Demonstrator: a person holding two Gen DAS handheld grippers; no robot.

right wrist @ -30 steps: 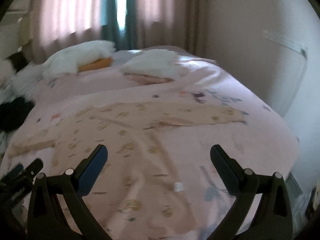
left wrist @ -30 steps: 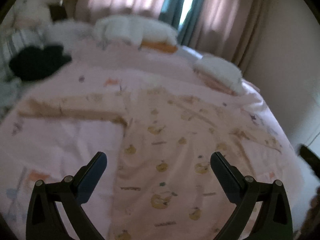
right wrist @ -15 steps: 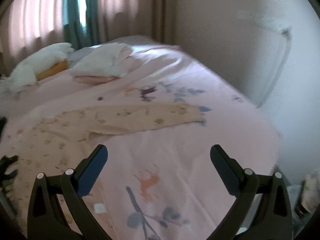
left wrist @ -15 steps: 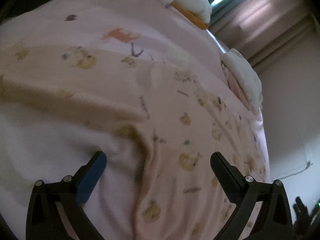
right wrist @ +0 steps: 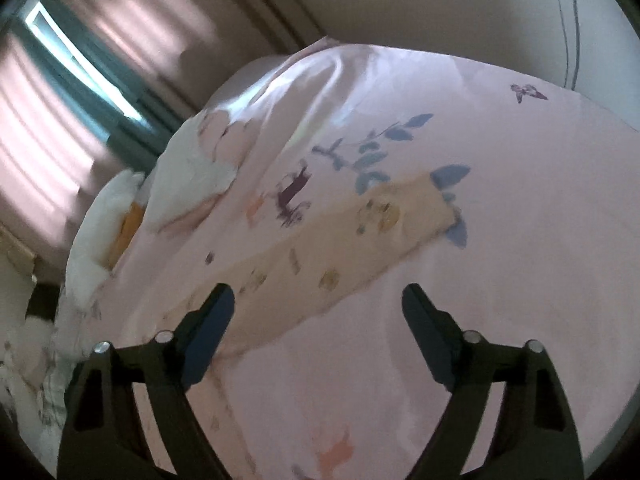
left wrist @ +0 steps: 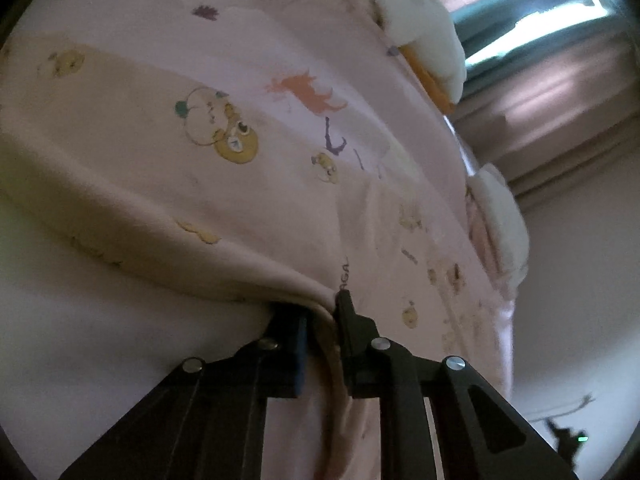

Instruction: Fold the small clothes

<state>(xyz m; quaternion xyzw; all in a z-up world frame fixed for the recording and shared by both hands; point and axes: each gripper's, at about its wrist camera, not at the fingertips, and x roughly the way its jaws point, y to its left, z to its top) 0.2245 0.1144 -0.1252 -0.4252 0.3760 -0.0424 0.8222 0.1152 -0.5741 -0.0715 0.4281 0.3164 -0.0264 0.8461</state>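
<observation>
Soft, light garment, limp: left gripper just closed, pinching its edge; right gripper narrowing, jaws apart over sleeve.

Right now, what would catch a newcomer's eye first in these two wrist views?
The left gripper, low in its view, has just been closing and pinches a fold of the cream bear-print garment on the pink bedsheet. The right gripper, jaws apart and narrowing, hangs over the garment's long sleeve. White pillows lie near the curtained window.
</observation>
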